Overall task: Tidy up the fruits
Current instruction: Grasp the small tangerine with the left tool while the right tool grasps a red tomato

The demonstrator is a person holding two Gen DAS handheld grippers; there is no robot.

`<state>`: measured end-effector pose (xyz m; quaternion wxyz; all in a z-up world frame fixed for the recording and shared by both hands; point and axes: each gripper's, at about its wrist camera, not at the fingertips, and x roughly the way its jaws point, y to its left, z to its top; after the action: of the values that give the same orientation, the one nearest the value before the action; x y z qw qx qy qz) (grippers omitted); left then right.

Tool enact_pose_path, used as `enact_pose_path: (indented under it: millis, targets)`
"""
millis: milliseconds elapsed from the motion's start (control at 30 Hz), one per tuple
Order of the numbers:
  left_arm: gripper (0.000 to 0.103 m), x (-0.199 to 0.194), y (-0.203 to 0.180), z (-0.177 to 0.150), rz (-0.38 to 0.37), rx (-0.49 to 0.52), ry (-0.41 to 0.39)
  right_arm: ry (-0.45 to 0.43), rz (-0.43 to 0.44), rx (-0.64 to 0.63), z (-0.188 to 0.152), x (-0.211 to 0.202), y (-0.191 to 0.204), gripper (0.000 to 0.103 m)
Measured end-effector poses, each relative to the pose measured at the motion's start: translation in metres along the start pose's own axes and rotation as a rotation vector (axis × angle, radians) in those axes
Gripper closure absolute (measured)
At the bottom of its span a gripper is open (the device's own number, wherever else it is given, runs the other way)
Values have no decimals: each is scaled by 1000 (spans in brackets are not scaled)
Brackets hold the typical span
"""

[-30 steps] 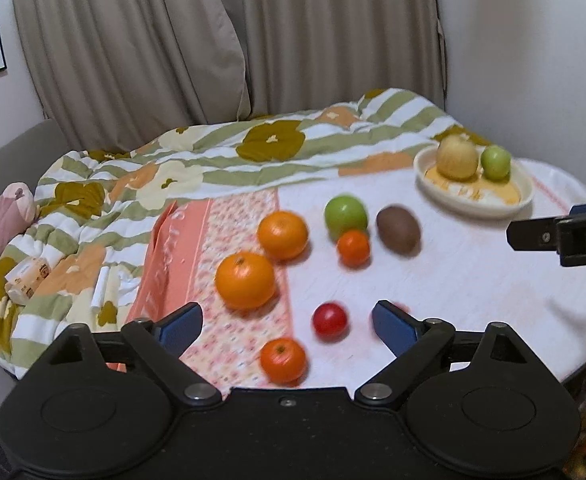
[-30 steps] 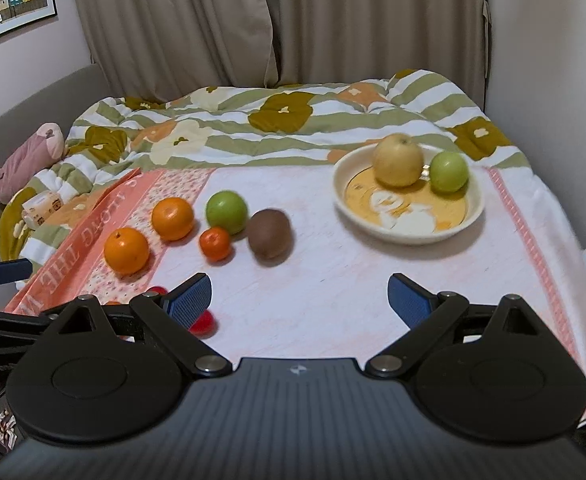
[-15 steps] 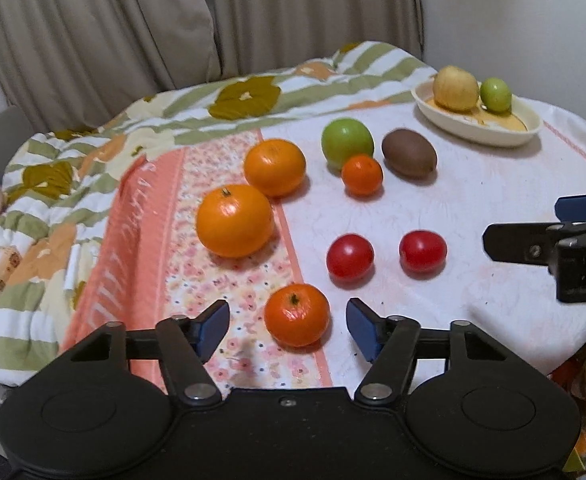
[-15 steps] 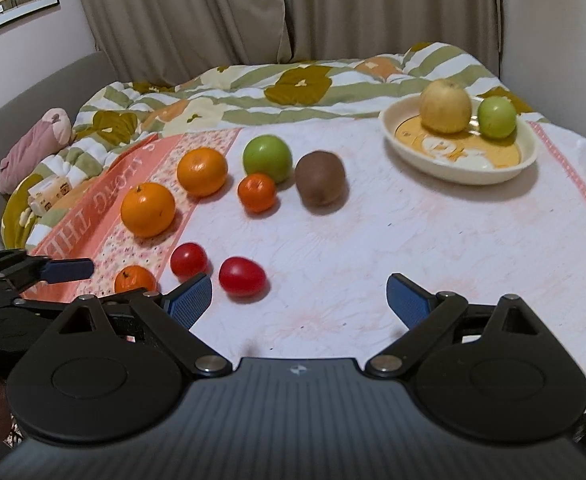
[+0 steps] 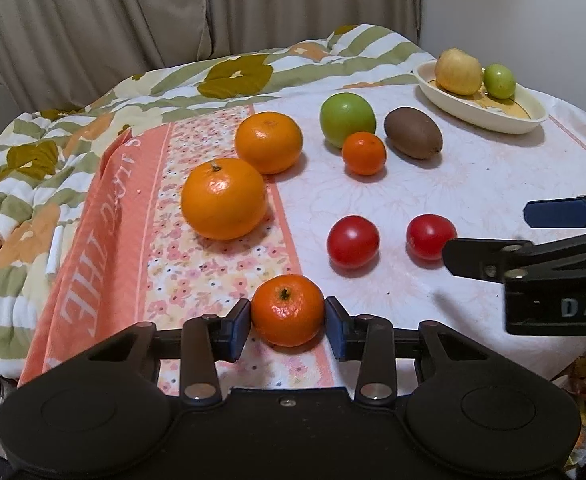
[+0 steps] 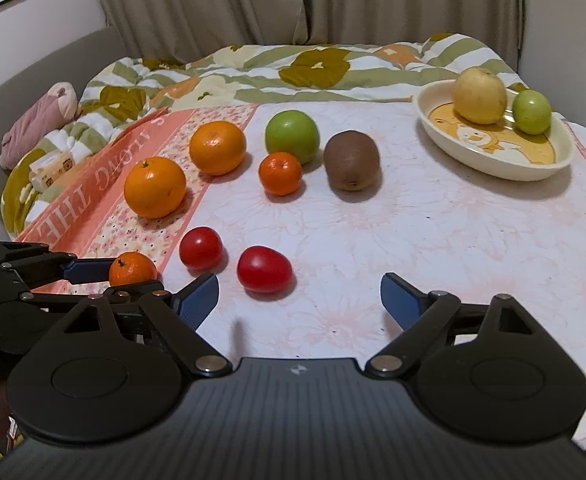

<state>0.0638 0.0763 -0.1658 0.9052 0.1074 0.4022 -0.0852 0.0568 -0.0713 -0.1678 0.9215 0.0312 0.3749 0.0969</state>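
A small mandarin (image 5: 288, 310) sits at the near edge of the floral cloth, between the closing jaws of my left gripper (image 5: 288, 320), and both blue pads touch its sides. My right gripper (image 6: 299, 284) hangs open over bare white cloth with nothing between its fingers, just right of a red tomato (image 6: 264, 269). A second tomato (image 6: 201, 247) lies beside it. Farther back are two large oranges (image 5: 224, 199), a green apple (image 5: 347, 119), another small mandarin (image 5: 363, 153) and a kiwi (image 5: 413, 133). A cream bowl (image 6: 493, 168) at the far right holds a yellow apple (image 6: 480, 95) and a small green fruit (image 6: 531, 111).
A striped, flowered quilt (image 5: 233, 76) is bunched behind and to the left of the fruit, with curtains behind it. A pink soft toy (image 6: 39, 124) lies at the far left. The table edge drops off at the near right (image 5: 573, 344).
My left gripper came down and forward onto the near small mandarin and its jaws narrowed from wide open until they touch it. The right gripper also sank closer to the tomatoes, still open.
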Motion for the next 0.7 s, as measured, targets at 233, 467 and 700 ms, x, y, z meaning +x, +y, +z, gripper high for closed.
enact_pose_path:
  millis: [233,467,700]
  targets:
    - [60,-5,11,-8,28,-16,8,33,32,-39,3,17,11,16]
    - [60,-11,16,-16,48,-25,10,34,32,-51,4,29,17,29]
    - [60,-11,16,-17,54,-37,6,26,20,-82,5,36,20,52]
